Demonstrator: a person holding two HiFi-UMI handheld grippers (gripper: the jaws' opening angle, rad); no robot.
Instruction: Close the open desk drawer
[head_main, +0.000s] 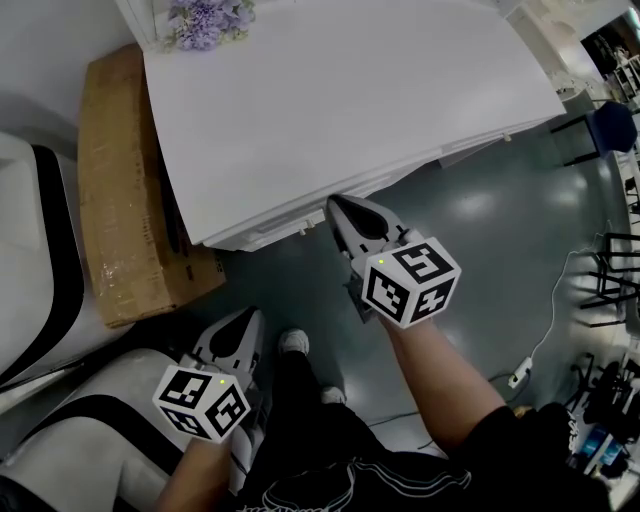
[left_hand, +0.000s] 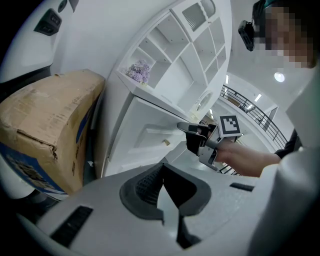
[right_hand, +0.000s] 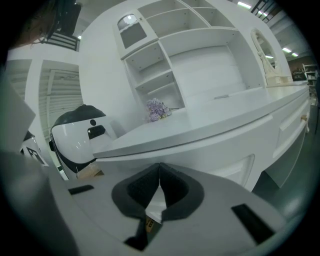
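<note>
Head view shows the right gripper (head_main: 338, 208), jaws pressed together and empty, with its tip at the drawer (head_main: 262, 238) front, which sticks out slightly under the white surface (head_main: 350, 90). It is probably clenched to push as one blunt point. The left gripper (head_main: 243, 322), also clenched on nothing, hangs well back.
</note>
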